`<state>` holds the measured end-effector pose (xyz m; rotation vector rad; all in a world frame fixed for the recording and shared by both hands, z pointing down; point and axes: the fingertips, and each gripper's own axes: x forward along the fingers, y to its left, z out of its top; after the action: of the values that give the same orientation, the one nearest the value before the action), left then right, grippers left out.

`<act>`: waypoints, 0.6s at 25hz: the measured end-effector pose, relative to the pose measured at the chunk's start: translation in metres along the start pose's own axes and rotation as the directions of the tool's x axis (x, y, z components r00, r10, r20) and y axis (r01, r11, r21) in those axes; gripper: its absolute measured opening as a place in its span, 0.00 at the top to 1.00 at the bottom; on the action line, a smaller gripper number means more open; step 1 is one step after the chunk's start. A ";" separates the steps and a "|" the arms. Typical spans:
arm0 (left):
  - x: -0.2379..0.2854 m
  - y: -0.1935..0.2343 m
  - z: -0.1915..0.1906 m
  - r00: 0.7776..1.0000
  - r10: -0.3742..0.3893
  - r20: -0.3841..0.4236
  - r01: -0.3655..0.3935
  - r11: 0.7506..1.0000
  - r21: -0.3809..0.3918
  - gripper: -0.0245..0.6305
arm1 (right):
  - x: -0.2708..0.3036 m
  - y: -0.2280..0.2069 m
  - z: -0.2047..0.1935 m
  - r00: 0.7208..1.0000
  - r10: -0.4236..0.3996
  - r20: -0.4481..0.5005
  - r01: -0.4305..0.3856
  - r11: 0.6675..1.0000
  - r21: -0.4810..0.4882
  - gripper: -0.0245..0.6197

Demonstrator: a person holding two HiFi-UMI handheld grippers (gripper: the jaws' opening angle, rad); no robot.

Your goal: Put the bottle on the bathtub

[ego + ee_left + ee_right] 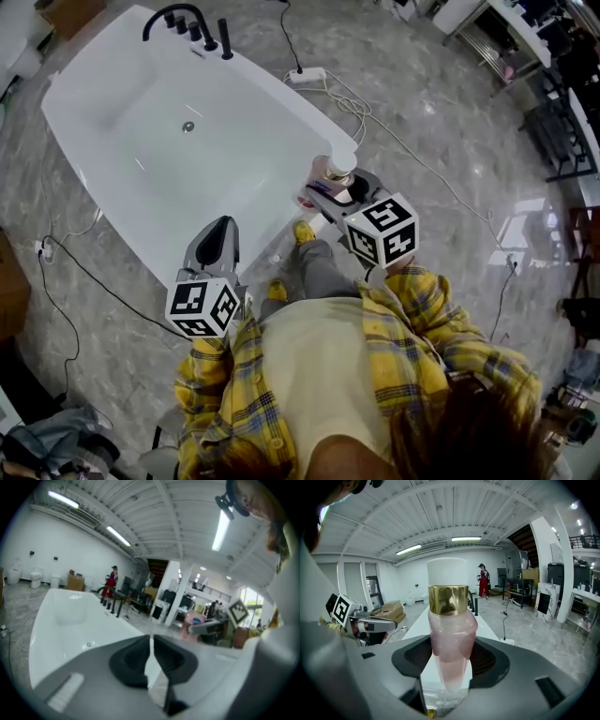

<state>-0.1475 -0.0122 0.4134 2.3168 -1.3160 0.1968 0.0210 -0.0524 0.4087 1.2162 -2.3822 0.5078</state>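
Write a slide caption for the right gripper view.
Upright pink bottle, gold collar and white cap, clamped in the right tool, with the white bathtub stretching away behind it.

I cannot see the base of the bottle (448,634), hidden between the jaws of the right gripper (449,665). In the head view that gripper covers most of it; whether it touches the bathtub (253,150) is unclear.

bottle (447,634): no legible label | elsewhere: no text or numbers readable
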 end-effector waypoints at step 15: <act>0.107 0.006 0.003 0.996 0.074 -0.044 -0.075 0.997 -0.028 0.92 | 0.073 -0.097 0.006 0.994 0.087 -0.065 -0.088 0.996 -0.012 0.58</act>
<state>-0.0959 -0.0993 0.4495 2.2281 -1.3753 0.2482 0.0615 -0.1581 0.4536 1.0762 -2.3889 0.5475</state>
